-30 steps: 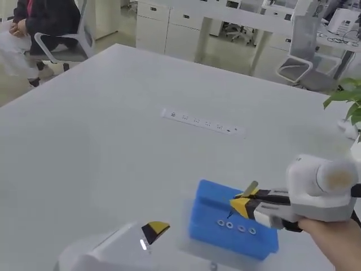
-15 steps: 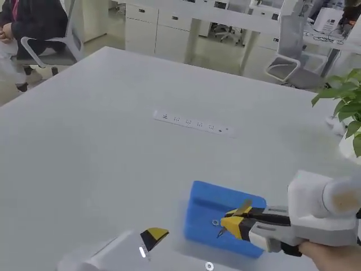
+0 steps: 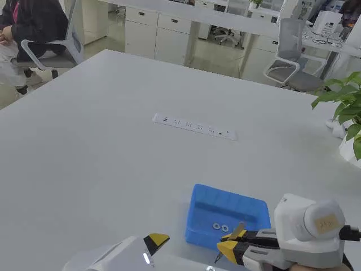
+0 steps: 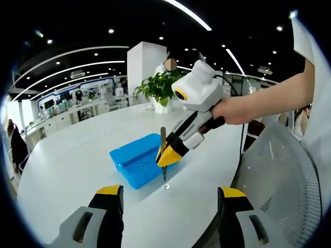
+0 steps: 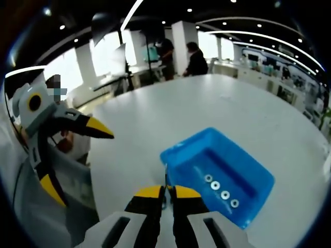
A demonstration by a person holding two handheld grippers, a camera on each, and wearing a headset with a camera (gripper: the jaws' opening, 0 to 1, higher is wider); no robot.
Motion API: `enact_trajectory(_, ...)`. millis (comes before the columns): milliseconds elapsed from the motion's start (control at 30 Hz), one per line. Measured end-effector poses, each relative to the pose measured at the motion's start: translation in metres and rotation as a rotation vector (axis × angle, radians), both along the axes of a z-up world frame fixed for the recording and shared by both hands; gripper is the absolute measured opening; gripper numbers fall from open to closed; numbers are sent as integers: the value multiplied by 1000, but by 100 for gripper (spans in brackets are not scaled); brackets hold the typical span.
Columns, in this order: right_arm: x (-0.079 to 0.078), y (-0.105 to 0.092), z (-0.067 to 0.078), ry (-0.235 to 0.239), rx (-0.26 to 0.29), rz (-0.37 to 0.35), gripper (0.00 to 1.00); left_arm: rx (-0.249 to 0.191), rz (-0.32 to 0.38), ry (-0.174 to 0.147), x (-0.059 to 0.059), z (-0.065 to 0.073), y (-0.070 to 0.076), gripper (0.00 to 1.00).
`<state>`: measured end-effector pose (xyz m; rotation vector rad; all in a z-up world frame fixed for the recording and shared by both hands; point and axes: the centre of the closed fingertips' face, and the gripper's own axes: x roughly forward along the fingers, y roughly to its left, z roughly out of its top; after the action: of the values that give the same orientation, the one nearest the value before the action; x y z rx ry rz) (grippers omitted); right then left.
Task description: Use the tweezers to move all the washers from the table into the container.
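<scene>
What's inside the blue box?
Four little washers lie in a row on the floor of the blue container. In the head view two show; the right gripper, shut on the tweezers, covers the rest of the row.

A wide white counter [image 3: 101,147] is stretching out here, with a white power strip [image 3: 193,126] lying flat near its middle. Off the far left corner, a person in dark clothes [image 3: 36,20] is sitting in a grey office chair [image 3: 62,55]. White cabinets [image 3: 161,39] are lining the back, another grey chair [image 3: 290,59] is standing at the right, and a leafy plant [image 3: 345,104] is poking in beside it. Overhead, long light strips [image 4: 77,51] are glowing on a dark ceiling, and a white pillar [image 4: 146,62] is rising behind.
</scene>
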<state>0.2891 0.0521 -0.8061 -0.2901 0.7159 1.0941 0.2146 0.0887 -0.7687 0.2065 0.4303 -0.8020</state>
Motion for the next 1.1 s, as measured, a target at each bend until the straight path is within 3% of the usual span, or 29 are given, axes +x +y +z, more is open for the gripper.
enact_trajectory(500, -2, 3, -10, 35, 7, 1, 4, 2, 3, 5, 0, -1, 1, 75)
enact_trajectory(1000, -4, 5, -10, 0, -20, 42, 3, 5, 9, 1, 1, 0, 3, 74)
enact_trajectory(1100, -5, 6, -6, 9, -2, 33, 3, 5, 12, 1, 1, 0, 3, 74)
